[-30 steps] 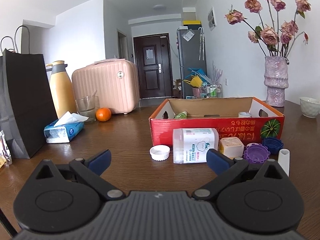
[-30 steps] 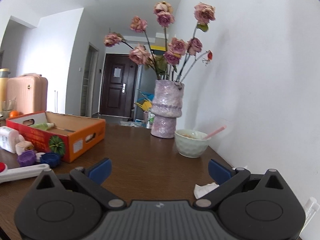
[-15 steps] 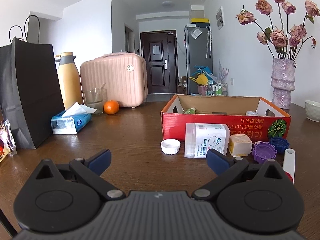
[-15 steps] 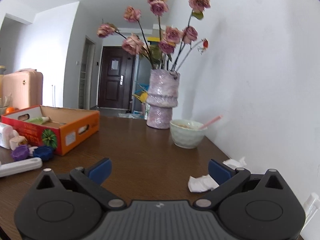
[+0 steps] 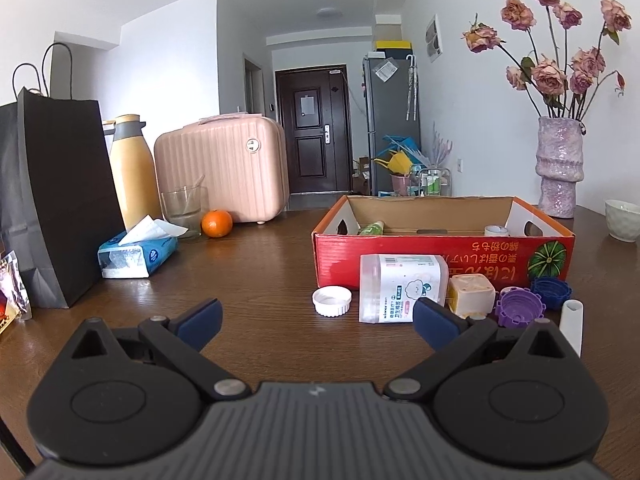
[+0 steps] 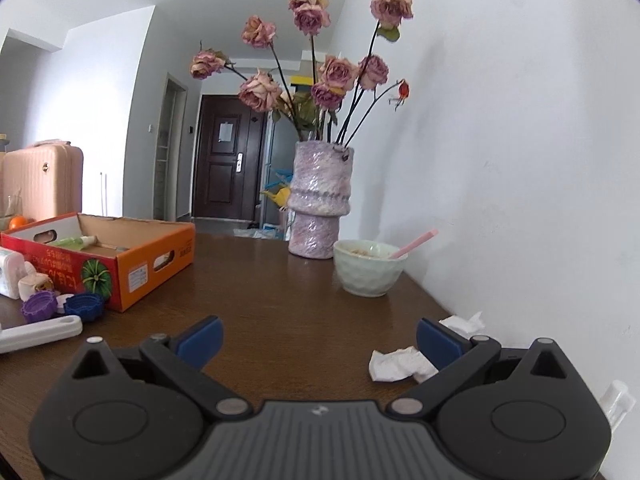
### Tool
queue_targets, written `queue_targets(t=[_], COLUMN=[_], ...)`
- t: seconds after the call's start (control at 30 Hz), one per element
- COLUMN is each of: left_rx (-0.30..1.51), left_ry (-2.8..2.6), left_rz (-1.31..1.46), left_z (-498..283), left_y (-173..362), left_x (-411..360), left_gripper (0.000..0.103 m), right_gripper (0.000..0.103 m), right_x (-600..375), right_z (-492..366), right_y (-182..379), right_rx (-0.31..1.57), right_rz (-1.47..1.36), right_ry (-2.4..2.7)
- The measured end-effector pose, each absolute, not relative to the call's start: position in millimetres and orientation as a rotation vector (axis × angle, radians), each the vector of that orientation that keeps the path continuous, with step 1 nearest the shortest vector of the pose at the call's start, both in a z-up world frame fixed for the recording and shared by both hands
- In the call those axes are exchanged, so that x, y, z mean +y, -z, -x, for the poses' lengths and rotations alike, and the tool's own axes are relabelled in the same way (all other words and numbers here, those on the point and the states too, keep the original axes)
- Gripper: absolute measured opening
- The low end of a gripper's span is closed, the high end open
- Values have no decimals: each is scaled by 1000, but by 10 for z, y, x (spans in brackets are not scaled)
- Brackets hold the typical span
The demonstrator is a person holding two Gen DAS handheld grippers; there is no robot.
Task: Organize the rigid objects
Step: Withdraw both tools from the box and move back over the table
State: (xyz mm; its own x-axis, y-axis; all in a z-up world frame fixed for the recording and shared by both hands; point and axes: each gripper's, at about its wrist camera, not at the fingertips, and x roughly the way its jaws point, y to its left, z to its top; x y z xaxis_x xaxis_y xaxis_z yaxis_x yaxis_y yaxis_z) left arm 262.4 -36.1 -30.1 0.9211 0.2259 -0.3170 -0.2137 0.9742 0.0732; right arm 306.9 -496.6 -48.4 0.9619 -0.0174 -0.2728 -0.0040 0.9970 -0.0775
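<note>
A red cardboard box (image 5: 442, 254) stands open on the brown table, also in the right wrist view (image 6: 132, 264). Before it lie a clear plastic jar (image 5: 400, 292) on its side, a white lid (image 5: 331, 301), a cream cube (image 5: 471, 299), a purple cap (image 5: 520, 308), a blue cap (image 5: 551, 289) and a white tube (image 5: 571, 326). My left gripper (image 5: 318, 318) is open just short of the jar and lid, holding nothing. My right gripper (image 6: 318, 338) is open over bare table, with the white tube (image 6: 38, 334) at its left.
A black paper bag (image 5: 52, 200), yellow flask (image 5: 132, 168), tissue pack (image 5: 136, 252), glass (image 5: 185, 210), orange (image 5: 216, 223) and pink case (image 5: 224, 176) stand at the left. A vase of roses (image 6: 320, 216), a bowl (image 6: 370, 266) and crumpled tissues (image 6: 396, 364) lie by the wall.
Both views shifted slightly: the left gripper drew back and rose a little from the jar, the right gripper swung and now points more toward the vase. Both stay open.
</note>
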Motion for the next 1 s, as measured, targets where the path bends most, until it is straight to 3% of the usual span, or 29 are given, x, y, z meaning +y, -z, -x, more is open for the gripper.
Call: queue_targets(t=[1.0], left_rx=[374], left_ry=[-179], left_rz=[-25], left_z=[-2657], left_y=[293], left_x=[-472], left_gripper=[103], right_gripper=[103], right_x=[-4907], right_z=[-2994], right_y=[386], right_rx=[242], right_rz=[26], right_ry=[-8])
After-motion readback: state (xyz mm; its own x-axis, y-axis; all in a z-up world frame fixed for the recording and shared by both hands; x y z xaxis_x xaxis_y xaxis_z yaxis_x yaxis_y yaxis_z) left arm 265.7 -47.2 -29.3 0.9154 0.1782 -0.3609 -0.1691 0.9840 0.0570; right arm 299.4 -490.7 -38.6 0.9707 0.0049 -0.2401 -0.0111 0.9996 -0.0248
